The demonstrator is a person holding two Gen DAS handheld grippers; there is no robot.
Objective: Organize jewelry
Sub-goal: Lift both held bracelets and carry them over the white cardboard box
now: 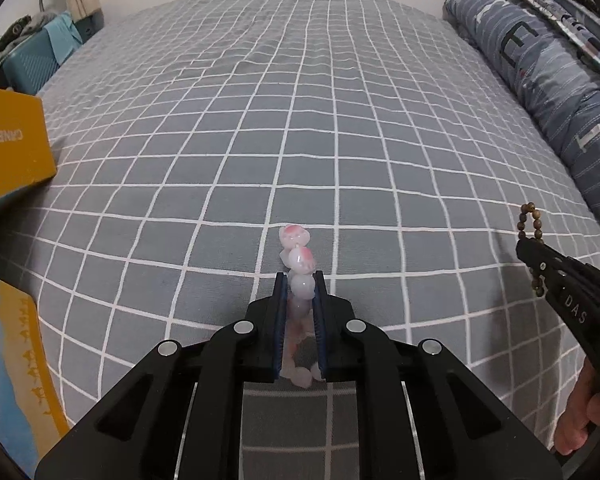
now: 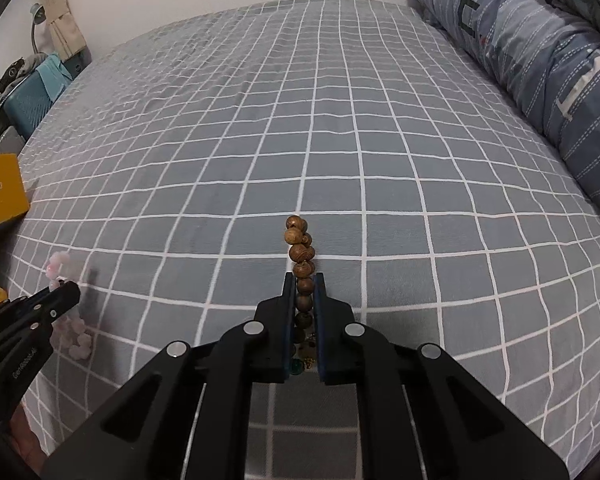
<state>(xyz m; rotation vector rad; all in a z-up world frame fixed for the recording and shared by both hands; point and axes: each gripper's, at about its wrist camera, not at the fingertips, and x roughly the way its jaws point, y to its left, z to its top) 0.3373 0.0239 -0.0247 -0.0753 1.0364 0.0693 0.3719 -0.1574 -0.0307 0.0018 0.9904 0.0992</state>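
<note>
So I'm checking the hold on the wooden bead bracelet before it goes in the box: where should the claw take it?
As held now: the right claw pinches the wooden bead bracelet across one bead of the strand, coming from its edge, pads flat on either side. Round beads roll, so clamp on a single bead's widest part, loop standing beyond the tips.

Your left gripper (image 1: 300,280) pinches a pink-and-white bead bracelet (image 1: 298,258), its loop edge-on, several beads poking beyond the tips. Your right gripper (image 2: 303,280) clamps a brown wooden bead bracelet (image 2: 300,248) likewise, beads stacked past its tips.
</note>
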